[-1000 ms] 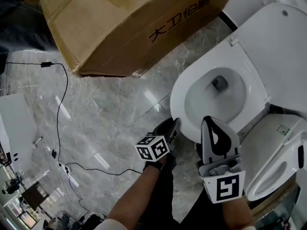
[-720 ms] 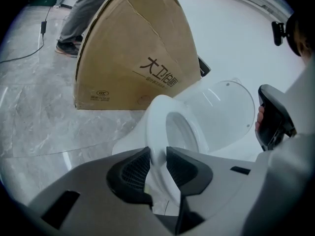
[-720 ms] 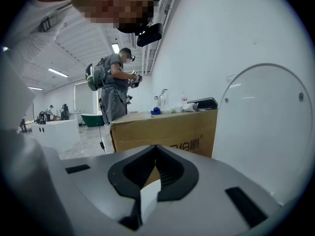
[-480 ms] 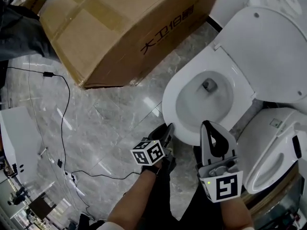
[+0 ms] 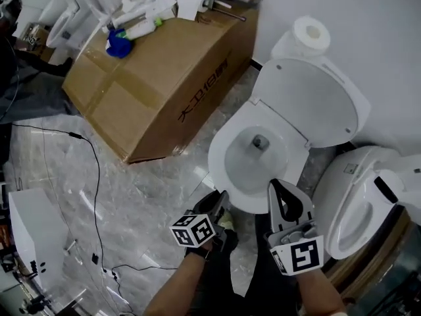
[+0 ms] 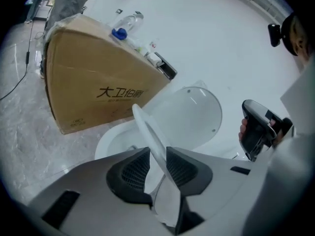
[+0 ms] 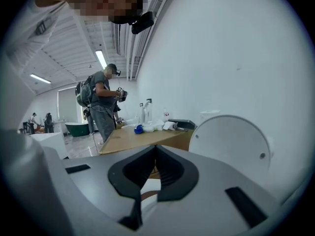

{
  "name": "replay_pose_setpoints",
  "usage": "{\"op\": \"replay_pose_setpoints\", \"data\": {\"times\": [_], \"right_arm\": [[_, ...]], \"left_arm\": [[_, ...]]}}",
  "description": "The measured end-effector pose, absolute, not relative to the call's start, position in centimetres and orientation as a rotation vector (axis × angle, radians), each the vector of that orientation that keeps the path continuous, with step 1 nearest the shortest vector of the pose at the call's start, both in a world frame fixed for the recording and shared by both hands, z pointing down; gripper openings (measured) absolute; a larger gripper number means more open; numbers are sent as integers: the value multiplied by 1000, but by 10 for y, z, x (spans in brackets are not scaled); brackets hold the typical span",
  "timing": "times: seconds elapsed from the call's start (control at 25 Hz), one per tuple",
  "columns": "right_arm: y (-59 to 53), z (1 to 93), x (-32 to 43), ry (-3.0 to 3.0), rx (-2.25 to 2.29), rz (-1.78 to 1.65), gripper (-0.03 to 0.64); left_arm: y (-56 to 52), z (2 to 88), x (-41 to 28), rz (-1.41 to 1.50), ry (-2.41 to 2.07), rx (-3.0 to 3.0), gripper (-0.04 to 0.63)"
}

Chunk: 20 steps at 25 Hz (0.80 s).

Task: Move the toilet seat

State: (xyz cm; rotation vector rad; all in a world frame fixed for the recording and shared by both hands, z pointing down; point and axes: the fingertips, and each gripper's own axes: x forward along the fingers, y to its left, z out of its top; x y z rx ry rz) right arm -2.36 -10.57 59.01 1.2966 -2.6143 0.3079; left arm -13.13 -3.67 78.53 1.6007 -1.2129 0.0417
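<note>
A white toilet stands open, its lid point(image 5: 309, 104) leaning up against the wall. My left gripper point(image 5: 220, 201) is at the bowl's front and is shut on the front edge of the white seat ring point(image 5: 219, 158). In the left gripper view the seat point(image 6: 146, 129) runs edge-on between the dark pads point(image 6: 130, 168), tilted up off the bowl, with the lid point(image 6: 192, 114) behind it. The left gripper point(image 6: 157, 154) has just been closing its jaws on the seat. My right gripper point(image 5: 277, 188) hovers beside it, shut and holding nothing. In its own view the right gripper point(image 7: 155, 149) points level toward the lid point(image 7: 231, 141).
A big cardboard box point(image 5: 164, 78) with bottles and clutter on top lies left of the toilet. A second toilet point(image 5: 368, 196) stands close on the right. A black cable point(image 5: 99, 176) runs over the marble floor. A person point(image 7: 103, 107) stands beyond the box.
Both grippers have risen. The left one has lifted the seat's front edge off the bowl rim. The head view has swung up and now takes in the wall and the box top.
</note>
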Motion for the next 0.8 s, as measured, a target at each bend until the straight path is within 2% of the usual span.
{"op": "replay_pose_setpoints", "data": {"times": [0.4,0.8], "right_arm": [[-146,485,35,-2606,1438,270,17],[-202,445,104,-2580,1515,273,17]], "left_arm": [[-111,669,-80,12,-1125,1705,115],[-204,601,-20,-24,-1109,1802,133]]}}
